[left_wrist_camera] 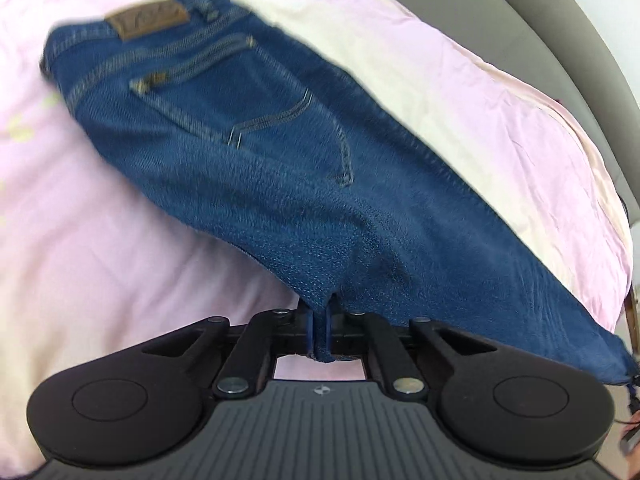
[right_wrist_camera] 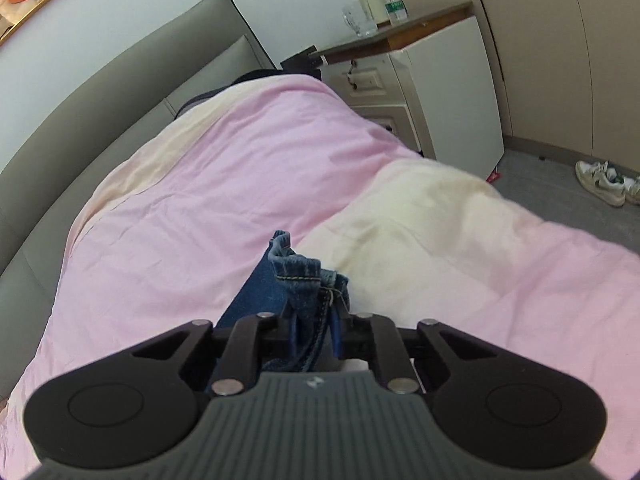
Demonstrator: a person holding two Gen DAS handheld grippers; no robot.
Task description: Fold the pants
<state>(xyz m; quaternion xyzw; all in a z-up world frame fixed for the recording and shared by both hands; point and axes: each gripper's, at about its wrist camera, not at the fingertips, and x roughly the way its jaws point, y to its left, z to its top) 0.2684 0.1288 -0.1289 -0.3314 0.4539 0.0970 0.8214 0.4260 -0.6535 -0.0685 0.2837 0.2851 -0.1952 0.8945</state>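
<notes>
A bed [right_wrist_camera: 224, 184] with a pink-and-cream cover fills both views, a grey headboard [right_wrist_camera: 100, 92] behind it. The jeans [left_wrist_camera: 280, 168] lie on it lengthwise, back pocket up, seemingly already halved leg on leg. The left tongs [left_wrist_camera: 319, 332] pinch a fold of denim mid-length; the right tongs [right_wrist_camera: 314, 336] clamp the bunched hems. By my reading the crosswise folds remain. Only the left view shows the waistband and patch [left_wrist_camera: 149, 20] — only the right shows the hems, nightstand [right_wrist_camera: 412, 60] and shoes [right_wrist_camera: 608, 180].

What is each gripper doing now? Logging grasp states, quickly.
Left gripper: closed on the jeans.
Right gripper: closed on the jeans' bunched hem.
</notes>
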